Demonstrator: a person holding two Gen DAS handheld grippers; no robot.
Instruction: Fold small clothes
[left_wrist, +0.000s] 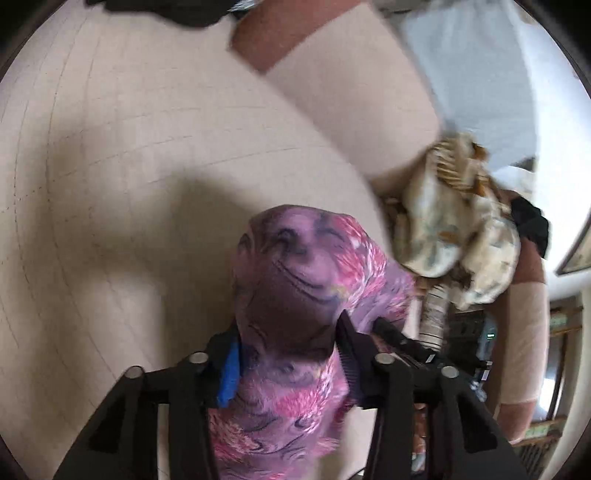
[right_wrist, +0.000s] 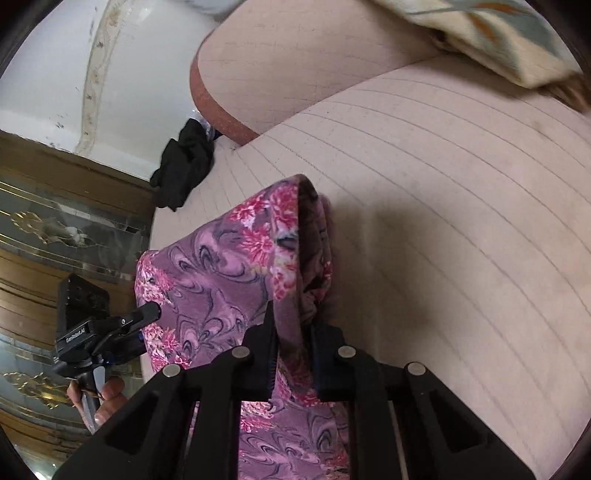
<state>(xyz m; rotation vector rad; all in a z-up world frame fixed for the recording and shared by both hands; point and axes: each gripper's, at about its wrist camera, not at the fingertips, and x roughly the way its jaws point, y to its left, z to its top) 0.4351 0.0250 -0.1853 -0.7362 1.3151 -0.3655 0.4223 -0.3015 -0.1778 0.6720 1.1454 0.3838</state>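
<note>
Surroundings. A pale pink quilted sofa seat (left_wrist: 110, 184) with stitched grid lines is seen under both grippers; its backrest cushion (right_wrist: 295, 66), edged in reddish-brown, rises behind. A crumpled black garment (right_wrist: 186, 162) is seen lying on the seat's far edge in the right wrist view, near the white wall (right_wrist: 74, 66). A cream floral-patterned bundle of cloth (left_wrist: 458, 229) is heaped at the seat's other side, against the backrest; a further dark item (left_wrist: 530, 221) lies just beside it. A wood-and-glass cabinet front (right_wrist: 55, 229) is visible past the seat edge. Nothing is seen lying on the seat between the held cloth and the black garment.

Task item. A purple garment with pink floral print (left_wrist: 295, 295) is held above the seat, between the two grippers. In the right wrist view the garment (right_wrist: 229, 280) is seen stretched from the right gripper towards the left gripper (right_wrist: 149, 314), its long axis running between them; a doubled fold edge points away from the camera, towards the backrest. Whether any part touches the seat cannot be told.

Grippers. The left gripper (left_wrist: 288, 350) is closed on bunched purple fabric, which bulges forward past the fingertips. The right gripper (right_wrist: 291, 339) is likewise clamped on a gathered edge of the same garment, fabric hanging on both sides of the fingers. The person's hand (right_wrist: 103, 398) is seen on the left gripper's handle.
</note>
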